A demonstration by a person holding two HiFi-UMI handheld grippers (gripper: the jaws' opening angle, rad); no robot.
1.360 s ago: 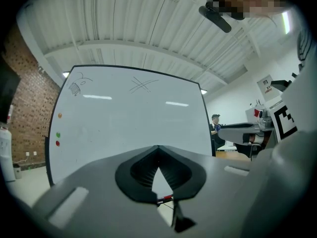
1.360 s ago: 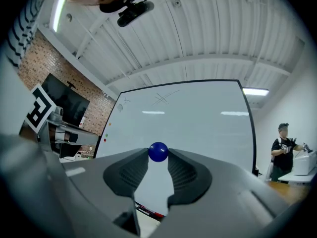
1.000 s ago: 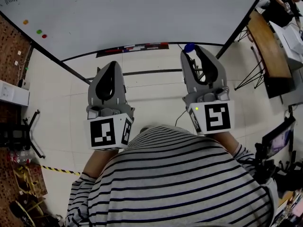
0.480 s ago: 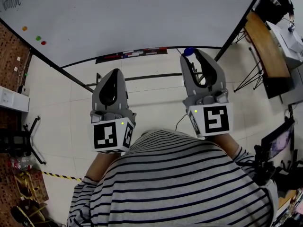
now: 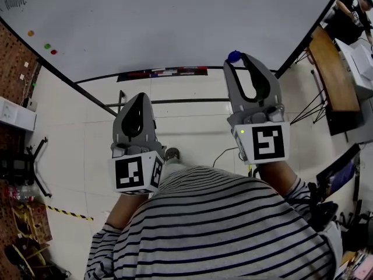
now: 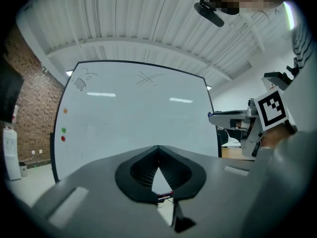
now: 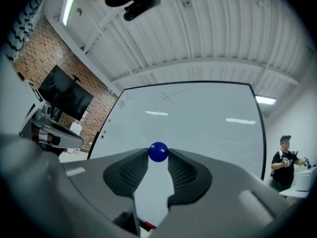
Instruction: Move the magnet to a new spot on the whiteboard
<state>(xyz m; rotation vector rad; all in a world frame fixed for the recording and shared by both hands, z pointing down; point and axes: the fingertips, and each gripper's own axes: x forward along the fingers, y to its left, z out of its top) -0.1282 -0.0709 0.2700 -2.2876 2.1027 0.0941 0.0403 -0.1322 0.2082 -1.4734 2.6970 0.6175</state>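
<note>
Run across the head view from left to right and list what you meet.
three small magnets on the whiteboard → left gripper → right gripper holding the blue magnet → wooden table → person in dark clothes

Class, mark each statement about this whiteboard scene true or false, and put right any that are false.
1. The right gripper holds a blue magnet at its tips. True.
2. The left gripper holds a red magnet. False: its jaws are together with nothing between them.
3. Three small magnets, orange, green and red, sit near the left edge of the whiteboard. True.
4. The whiteboard is entirely blank. False: marker scribbles show near its top.
5. The person's shirt is plain. False: it is striped.
</note>
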